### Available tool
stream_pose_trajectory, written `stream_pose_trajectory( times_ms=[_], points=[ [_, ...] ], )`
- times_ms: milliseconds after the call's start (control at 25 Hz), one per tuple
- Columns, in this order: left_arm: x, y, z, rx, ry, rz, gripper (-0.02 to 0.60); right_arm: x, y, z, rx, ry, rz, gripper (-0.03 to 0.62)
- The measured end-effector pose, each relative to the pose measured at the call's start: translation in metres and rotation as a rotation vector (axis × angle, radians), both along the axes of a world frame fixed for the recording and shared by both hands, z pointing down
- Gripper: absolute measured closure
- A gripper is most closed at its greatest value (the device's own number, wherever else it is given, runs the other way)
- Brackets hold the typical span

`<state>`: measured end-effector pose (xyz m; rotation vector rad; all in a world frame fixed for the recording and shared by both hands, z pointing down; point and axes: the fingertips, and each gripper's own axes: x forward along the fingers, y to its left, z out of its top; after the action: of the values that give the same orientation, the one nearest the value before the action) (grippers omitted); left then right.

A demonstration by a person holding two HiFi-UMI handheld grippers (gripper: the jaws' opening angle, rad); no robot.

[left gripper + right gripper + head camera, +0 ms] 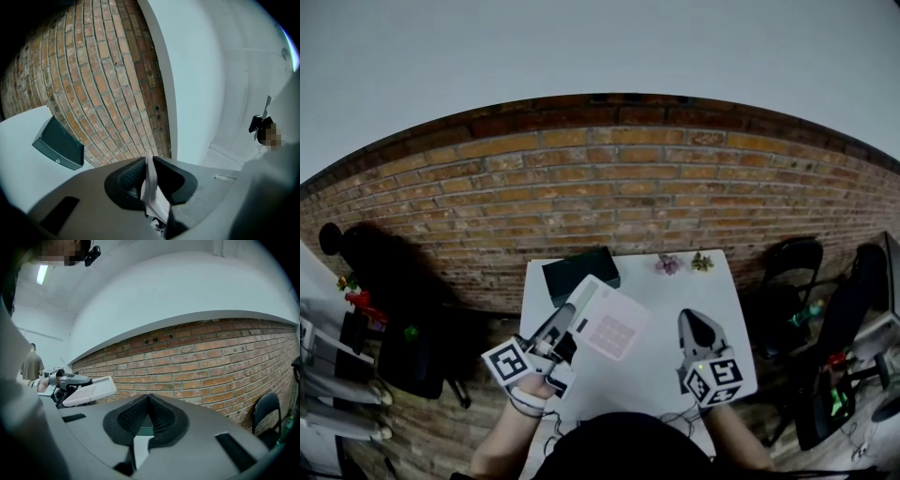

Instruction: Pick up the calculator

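Observation:
A white calculator [609, 323] with pink keys hangs tilted above the white table [675, 291]. My left gripper [574, 314] is shut on its left edge. In the left gripper view the calculator [151, 187] shows edge-on, pinched between the black pads of the left gripper [149, 171]. The right gripper view has the calculator [91, 391] at the left, held up in front of the brick wall by the left gripper [65, 380]. My right gripper [696, 323] hovers over the table's right side. Its jaws [148, 401] are shut with nothing between them.
A dark box [579, 272] lies at the table's back left, also in the left gripper view [58, 145]. Two small flower ornaments [667, 263] [702, 262] sit at the back edge. Black chairs [792, 258] stand to the right. A brick wall [609, 178] runs behind. A person [32, 364] stands far off.

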<state>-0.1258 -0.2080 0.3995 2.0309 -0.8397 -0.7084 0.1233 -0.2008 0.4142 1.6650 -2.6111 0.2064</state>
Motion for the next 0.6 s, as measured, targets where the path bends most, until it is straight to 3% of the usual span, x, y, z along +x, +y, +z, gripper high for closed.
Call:
stream_pose_trajectory(
  times_ms=[200,600],
  points=[
    [0.012,0.002,-0.003,0.004,0.05,0.011,0.534,0.004,-0.002,0.008,-0.008,-0.002,-0.012,0.591],
    [0.017,0.002,0.003,-0.013,0.049,0.011,0.534,0.008,-0.003,0.022,-0.04,-0.004,-0.015,0.591]
  ],
)
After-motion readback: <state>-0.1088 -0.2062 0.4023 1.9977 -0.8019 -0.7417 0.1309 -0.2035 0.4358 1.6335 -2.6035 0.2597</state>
